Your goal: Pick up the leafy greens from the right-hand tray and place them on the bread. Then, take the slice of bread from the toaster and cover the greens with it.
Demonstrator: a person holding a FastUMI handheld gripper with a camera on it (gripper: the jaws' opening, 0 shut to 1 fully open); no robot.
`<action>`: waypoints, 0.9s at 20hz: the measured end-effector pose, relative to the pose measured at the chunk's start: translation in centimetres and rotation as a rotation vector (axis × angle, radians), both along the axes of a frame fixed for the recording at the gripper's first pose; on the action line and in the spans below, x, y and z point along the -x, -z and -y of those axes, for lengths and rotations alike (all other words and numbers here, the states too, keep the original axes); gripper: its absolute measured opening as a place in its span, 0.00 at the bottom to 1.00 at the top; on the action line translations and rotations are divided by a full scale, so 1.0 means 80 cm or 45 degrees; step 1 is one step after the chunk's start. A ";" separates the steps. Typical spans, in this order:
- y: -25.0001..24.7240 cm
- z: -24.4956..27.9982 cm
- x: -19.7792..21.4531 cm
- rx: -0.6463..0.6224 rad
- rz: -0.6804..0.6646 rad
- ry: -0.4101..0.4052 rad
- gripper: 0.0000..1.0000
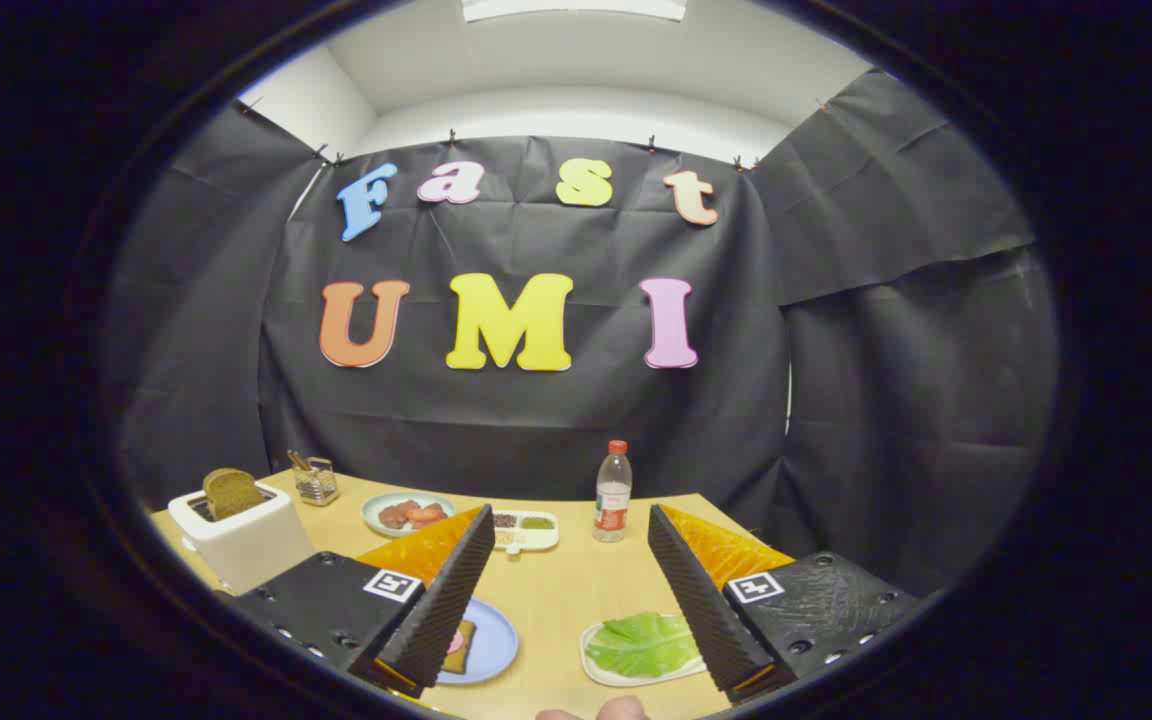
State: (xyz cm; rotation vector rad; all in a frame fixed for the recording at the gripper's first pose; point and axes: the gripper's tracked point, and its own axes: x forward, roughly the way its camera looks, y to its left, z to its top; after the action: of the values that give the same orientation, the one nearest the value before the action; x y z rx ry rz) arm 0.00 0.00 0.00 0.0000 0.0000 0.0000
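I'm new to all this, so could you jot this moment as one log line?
stage: before pickup | gripper: open, holding nothing | leafy greens: on right-hand tray | bread slice: in toaster | blue plate: bread uncovered

i'm looking across a pale wooden table (546,600). at its far edge a clear plastic bottle (613,492) with a red cap stands upright. just beside it lies a small divided dish (526,530) of seasonings, then a round plate of reddish food (407,513), and further along a metal holder (315,480) with utensils.
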 end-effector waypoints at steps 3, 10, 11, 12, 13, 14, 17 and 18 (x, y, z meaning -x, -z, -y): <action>0.016 0.022 0.003 -0.021 -0.044 0.025 0.95; -0.002 0.046 0.018 -0.012 0.034 0.063 0.95; -0.003 0.047 0.022 0.003 0.040 0.065 0.95; -0.006 0.051 0.026 0.023 0.050 0.072 0.95; -0.009 0.055 0.031 0.038 0.064 0.083 0.95; -0.015 0.058 0.035 0.042 0.076 0.088 0.95; -0.023 0.060 0.047 0.038 0.103 0.094 0.95; -0.024 0.058 0.050 0.043 0.102 0.086 0.95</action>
State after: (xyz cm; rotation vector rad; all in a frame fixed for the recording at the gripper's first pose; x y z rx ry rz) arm -4.00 -4.64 1.90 -0.0337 -0.0803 -0.0673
